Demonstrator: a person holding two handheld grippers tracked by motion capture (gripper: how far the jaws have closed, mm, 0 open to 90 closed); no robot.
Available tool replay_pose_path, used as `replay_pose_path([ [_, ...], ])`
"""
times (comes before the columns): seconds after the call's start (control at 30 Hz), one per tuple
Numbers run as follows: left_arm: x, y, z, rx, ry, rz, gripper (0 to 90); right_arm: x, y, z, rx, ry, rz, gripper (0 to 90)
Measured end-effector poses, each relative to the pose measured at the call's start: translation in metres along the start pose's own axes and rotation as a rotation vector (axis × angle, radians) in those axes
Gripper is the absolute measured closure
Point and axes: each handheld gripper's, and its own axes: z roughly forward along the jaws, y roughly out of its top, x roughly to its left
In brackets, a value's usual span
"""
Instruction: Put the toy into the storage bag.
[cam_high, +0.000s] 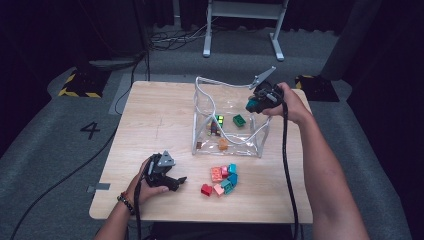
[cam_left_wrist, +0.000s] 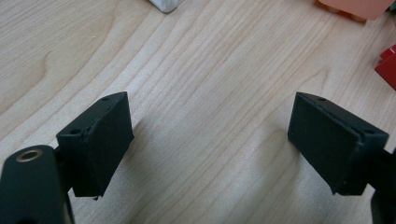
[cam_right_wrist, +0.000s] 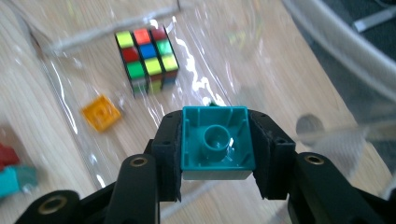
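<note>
Teal square plastic building brick (cam_right_wrist: 217, 142) sits clamped hollow-side-up in the right tool (cam_right_wrist: 217, 154) above the clear plastic bag's (cam_high: 227, 145) open mouth, seemingly for dropping inside, while the left tool (cam_left_wrist: 210, 140) waits wide and empty on the wooden table (cam_high: 155, 120) near the loose bricks (cam_high: 222, 179).

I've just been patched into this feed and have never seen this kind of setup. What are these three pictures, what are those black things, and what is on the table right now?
A person stands at a wooden table with a hand-held two-jaw gripper in each hand. The high view looks down from above; the other two come from cameras riding on the grippers, looking along their black jaws. The left gripper rests low over bare wood with its jaws wide open, holding nothing. The right gripper is clamped on a teal brick, held over a clear plastic bag standing open on the table. Inside the bag lie a colour-tile puzzle cube, an orange brick and a green brick. A loose pile of bricks waits in front of the bag.
</note>
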Motion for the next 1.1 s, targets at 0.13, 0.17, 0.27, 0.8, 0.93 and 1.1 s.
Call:
replay_pose_path([
  [0.13,0.000,0.000,0.000,0.000,0.000,0.000,14.1,-0.005,-0.007,-0.002,0.059,0.004,-0.020,58.6],
  [0.17,0.000,0.000,0.000,0.000,0.000,0.000,14.2,-0.005,-0.008,-0.002,0.069,0.010,-0.013,58.6],
  [0.27,0.000,0.000,0.000,0.000,0.000,0.000,14.1,-0.006,-0.010,-0.002,0.089,0.011,-0.008,58.5],
  [0.8,0.000,0.000,0.000,0.000,0.000,0.000,14.1,-0.003,-0.017,-0.008,0.150,-0.009,-0.035,54.2],
  [0.93,0.000,0.000,0.000,0.000,0.000,0.000,14.1,0.000,-0.019,-0.012,0.104,0.001,-0.032,50.7],
  [1.1,0.000,0.000,0.000,0.000,0.000,0.000,14.2,0.004,-0.024,-0.018,-0.002,0.008,-0.002,47.5],
])
